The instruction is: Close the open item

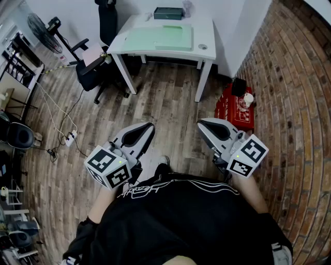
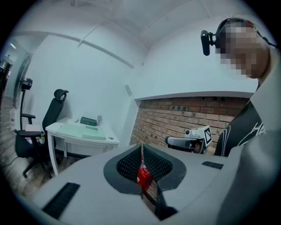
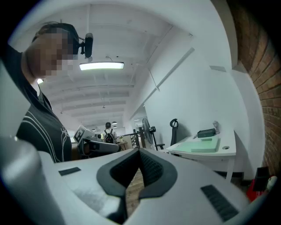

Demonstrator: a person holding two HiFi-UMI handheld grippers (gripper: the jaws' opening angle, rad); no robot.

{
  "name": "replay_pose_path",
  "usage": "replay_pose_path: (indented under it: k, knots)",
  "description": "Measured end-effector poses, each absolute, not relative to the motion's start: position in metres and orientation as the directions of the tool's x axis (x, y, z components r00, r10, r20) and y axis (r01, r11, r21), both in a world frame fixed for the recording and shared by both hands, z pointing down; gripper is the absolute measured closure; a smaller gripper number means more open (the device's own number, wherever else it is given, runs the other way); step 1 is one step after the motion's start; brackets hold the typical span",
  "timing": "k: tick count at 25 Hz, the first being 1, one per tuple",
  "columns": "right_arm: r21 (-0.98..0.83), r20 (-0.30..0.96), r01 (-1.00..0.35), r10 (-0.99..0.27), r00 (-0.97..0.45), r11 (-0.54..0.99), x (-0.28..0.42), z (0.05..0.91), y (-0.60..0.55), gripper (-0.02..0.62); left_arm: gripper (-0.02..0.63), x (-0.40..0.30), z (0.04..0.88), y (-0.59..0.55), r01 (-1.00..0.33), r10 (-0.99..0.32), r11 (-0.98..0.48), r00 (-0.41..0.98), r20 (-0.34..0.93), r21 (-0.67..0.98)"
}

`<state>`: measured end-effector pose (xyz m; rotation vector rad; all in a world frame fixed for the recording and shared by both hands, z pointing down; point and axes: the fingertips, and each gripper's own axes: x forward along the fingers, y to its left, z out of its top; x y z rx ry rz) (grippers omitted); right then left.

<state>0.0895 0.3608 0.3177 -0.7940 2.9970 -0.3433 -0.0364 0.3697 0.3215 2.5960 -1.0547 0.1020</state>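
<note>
Far ahead, a white desk (image 1: 205,28) carries a pale green mat (image 1: 160,37) and a dark green box (image 1: 168,13) at its back edge; whether the box is open I cannot tell. My left gripper (image 1: 150,126) and right gripper (image 1: 200,123) hover side by side over the wooden floor, well short of the desk. Both are shut with nothing between the jaws. In the left gripper view the left gripper (image 2: 142,148) points toward the brick wall, with the desk (image 2: 70,132) at its left. In the right gripper view the right gripper (image 3: 139,152) has the desk (image 3: 224,149) and box (image 3: 205,132) to its right.
A black office chair (image 1: 95,67) stands left of the desk, with a fan (image 1: 41,23) further left. Cables and a power strip (image 1: 70,137) lie on the floor at left. A red crate (image 1: 238,106) sits against the brick wall (image 1: 295,77) on the right.
</note>
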Motion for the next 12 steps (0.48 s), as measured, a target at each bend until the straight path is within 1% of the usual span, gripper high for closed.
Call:
replay_pose_path:
  k: [12]
  knots:
    - [-0.22,0.023,-0.492,-0.5,-0.866,0.842,0.106,0.318,0.383,0.592,0.565,-0.034,0.33,0.388,-0.71,-0.684,-0.641,0.701,0.203,0.292]
